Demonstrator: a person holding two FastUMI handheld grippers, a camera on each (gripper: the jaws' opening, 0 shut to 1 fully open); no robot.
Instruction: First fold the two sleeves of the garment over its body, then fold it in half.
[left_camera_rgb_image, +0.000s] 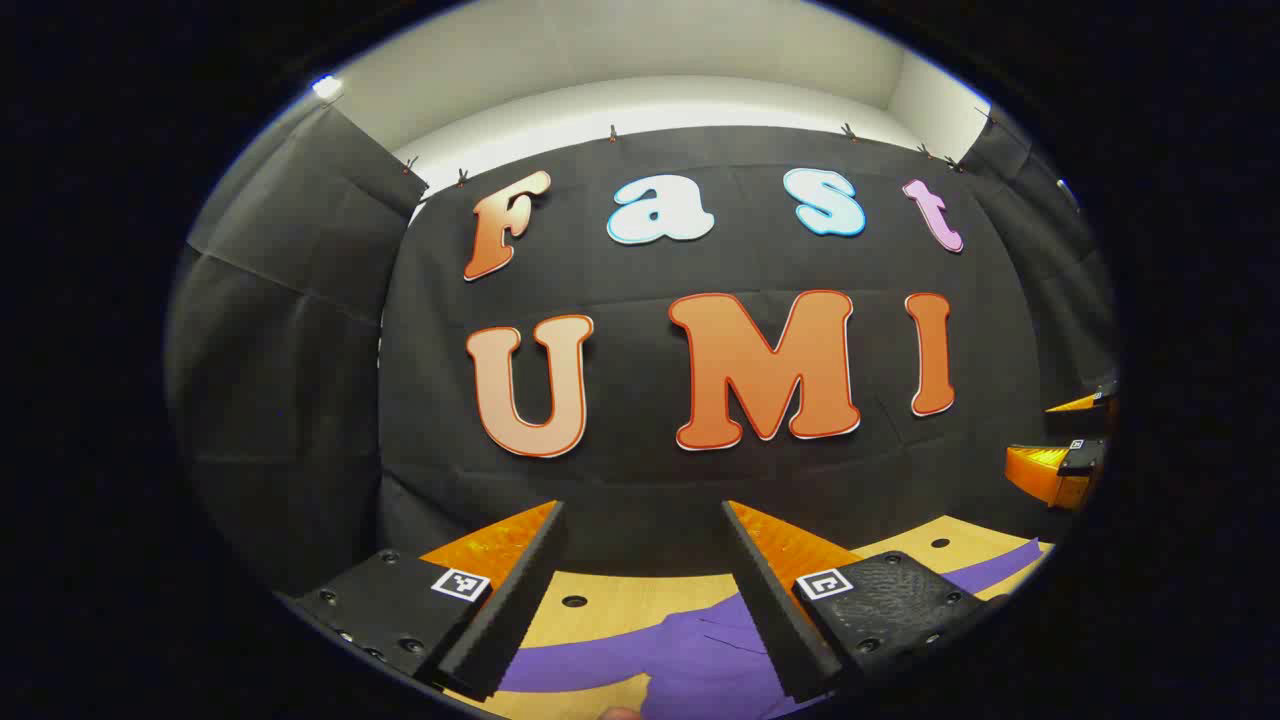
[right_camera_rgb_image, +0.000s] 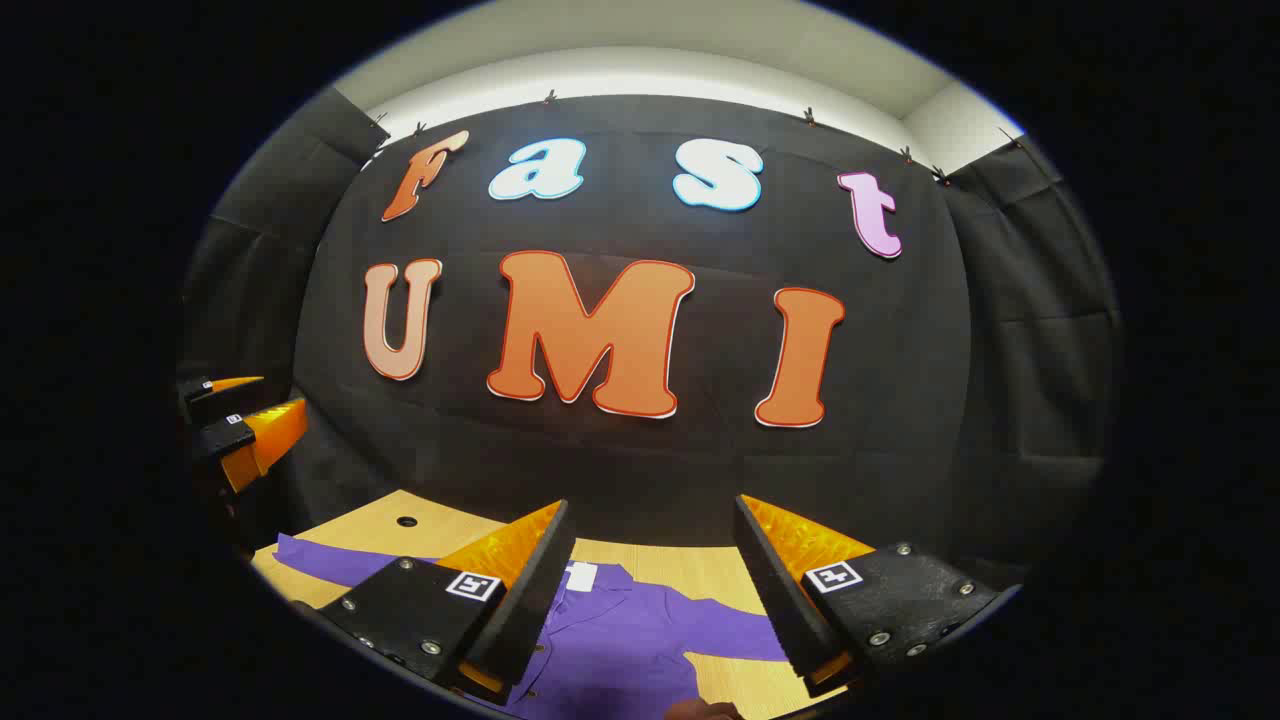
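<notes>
Left gripper view: the left gripper is held above the worktop with its fingers apart and empty, the purple garment is spread flat below, and the right gripper is likewise held with fingers apart, over the garment's collar.

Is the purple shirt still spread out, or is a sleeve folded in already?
Spread. The purple shirt lies flat on the table, both sleeves reaching outward in the right gripper view; neither lies over its body.
</notes>
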